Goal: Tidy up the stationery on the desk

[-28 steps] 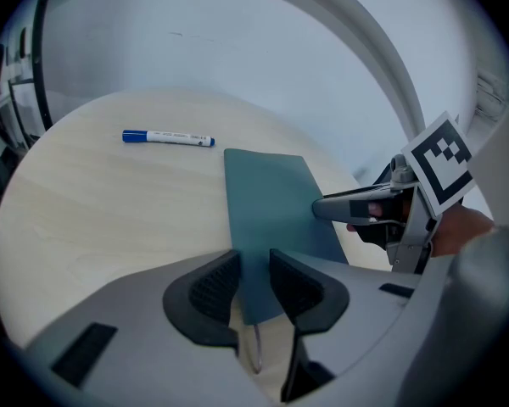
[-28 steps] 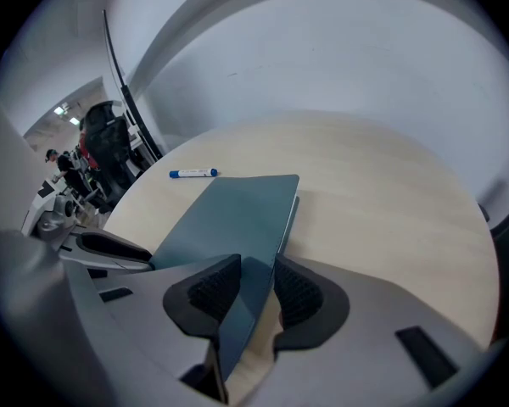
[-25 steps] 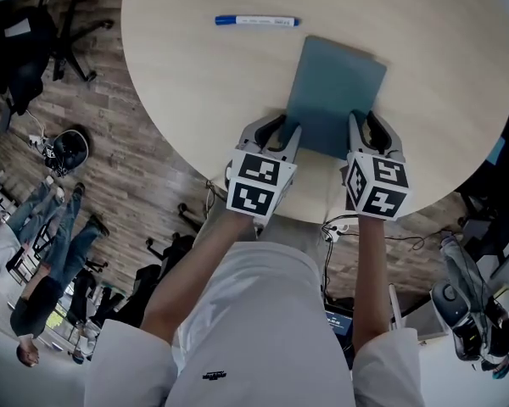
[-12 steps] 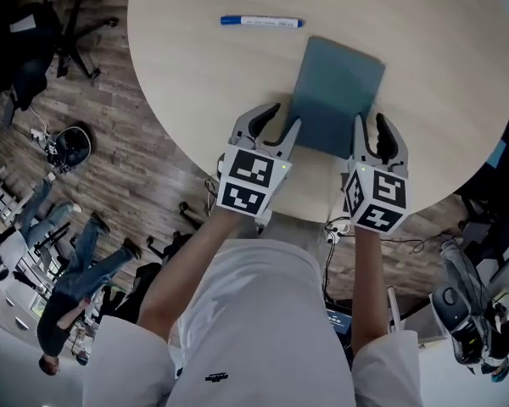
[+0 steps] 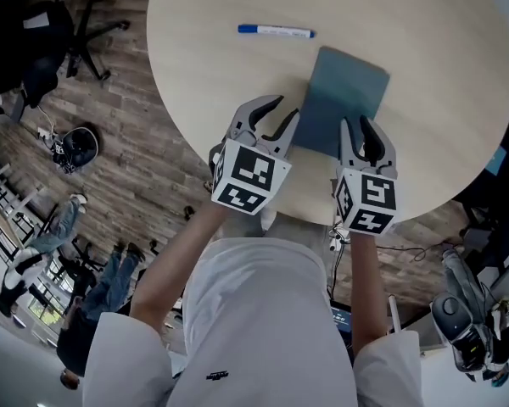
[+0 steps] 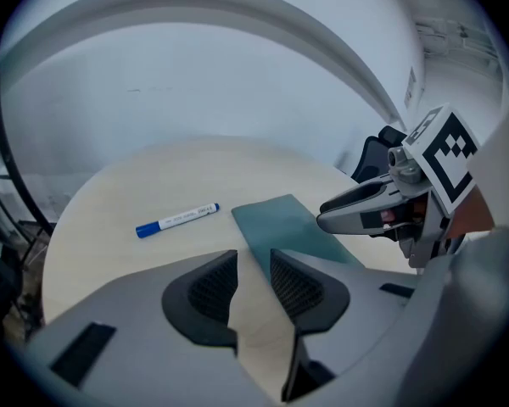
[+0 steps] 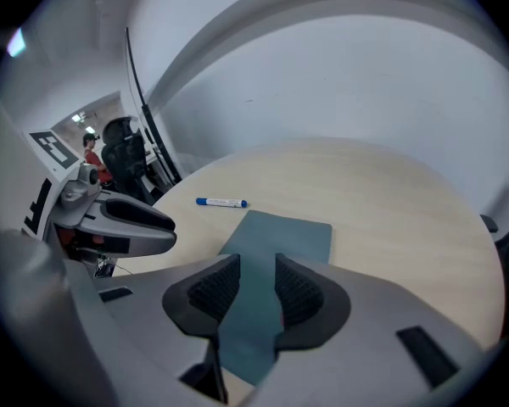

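A teal notebook (image 5: 343, 96) lies flat on the round wooden table (image 5: 424, 49). A white marker with a blue cap (image 5: 276, 31) lies beyond it, to the left. My left gripper (image 5: 287, 110) hovers open at the notebook's near left corner, with only bare table showing between its jaws (image 6: 253, 270). My right gripper (image 5: 358, 127) hangs open over the notebook's near edge, the teal cover (image 7: 280, 240) showing through its gap (image 7: 256, 278). The marker (image 6: 176, 220) lies ahead and left of the left jaws. Neither gripper holds anything.
The table's near edge (image 5: 263, 206) curves just under both grippers. Below it are a wooden floor, an office chair (image 5: 68, 32) at the far left, people (image 5: 42, 244) standing at the left, and a bag (image 5: 467, 312) at the right.
The left gripper's jaws have spread wider and it has shifted a little off the notebook's left corner. The right gripper stays at the near edge. Notebook and marker have not moved.
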Motion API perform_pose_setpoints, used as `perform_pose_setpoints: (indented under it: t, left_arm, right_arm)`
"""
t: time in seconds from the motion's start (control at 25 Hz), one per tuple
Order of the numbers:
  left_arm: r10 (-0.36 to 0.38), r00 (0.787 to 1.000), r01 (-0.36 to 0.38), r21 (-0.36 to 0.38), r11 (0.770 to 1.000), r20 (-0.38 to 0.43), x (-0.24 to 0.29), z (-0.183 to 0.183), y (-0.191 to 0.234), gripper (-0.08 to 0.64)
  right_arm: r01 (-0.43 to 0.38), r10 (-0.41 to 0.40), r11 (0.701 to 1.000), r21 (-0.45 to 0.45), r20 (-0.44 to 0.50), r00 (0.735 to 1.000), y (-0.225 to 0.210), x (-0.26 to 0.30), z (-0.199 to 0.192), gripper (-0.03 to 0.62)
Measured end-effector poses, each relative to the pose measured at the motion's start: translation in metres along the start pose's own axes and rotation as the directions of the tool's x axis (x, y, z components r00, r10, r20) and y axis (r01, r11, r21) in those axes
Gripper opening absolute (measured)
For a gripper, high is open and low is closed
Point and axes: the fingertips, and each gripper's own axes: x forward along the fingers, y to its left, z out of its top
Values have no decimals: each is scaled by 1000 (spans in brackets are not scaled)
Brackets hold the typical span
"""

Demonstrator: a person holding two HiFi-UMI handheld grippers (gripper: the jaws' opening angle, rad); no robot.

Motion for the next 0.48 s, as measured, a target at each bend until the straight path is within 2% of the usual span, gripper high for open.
perform_pose_setpoints:
  t: [0.24, 0.48]
  left_arm:
    - [0, 1000, 0, 91, 996, 0, -5, 17, 21, 132]
    - [-3, 1000, 4, 186, 983, -7, 4, 38, 51, 132]
  right_arm:
    - [-60, 61, 998, -22, 20, 998, 18, -3, 14, 129]
    - [-77, 78, 997, -21, 28, 997, 29, 4, 26, 83]
